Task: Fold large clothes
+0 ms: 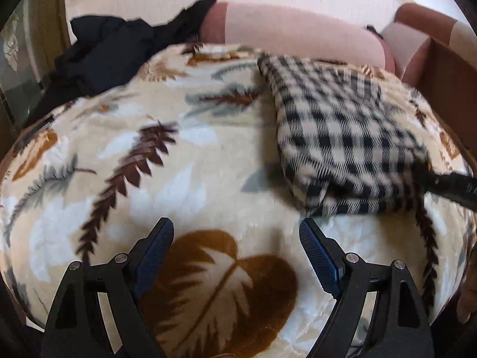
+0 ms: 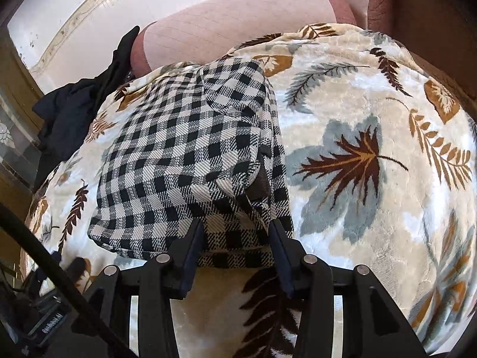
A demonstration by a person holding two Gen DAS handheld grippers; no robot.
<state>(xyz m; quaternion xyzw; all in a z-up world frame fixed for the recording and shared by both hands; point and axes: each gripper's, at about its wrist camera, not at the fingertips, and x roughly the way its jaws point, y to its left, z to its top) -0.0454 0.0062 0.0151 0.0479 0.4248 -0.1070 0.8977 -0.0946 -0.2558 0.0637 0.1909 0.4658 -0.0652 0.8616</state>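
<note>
A folded black-and-cream checked garment [image 1: 342, 137] lies on a leaf-patterned blanket [image 1: 149, 149]; it also shows in the right wrist view [image 2: 184, 167]. My left gripper [image 1: 235, 232] is open and empty, over bare blanket to the left of the garment. My right gripper [image 2: 235, 232] has its fingers around the garment's near edge, with a wide gap between them and checked cloth in that gap. The right gripper's finger shows in the left wrist view as a dark bar [image 1: 450, 185] at the garment's right corner.
A heap of black clothing [image 1: 101, 50] lies at the blanket's far left, also in the right wrist view [image 2: 68, 113]. A pink cushion [image 1: 292, 32] lies behind. A brown wooden frame [image 1: 447, 80] borders the right. The blanket [image 2: 372, 149] spreads right of the garment.
</note>
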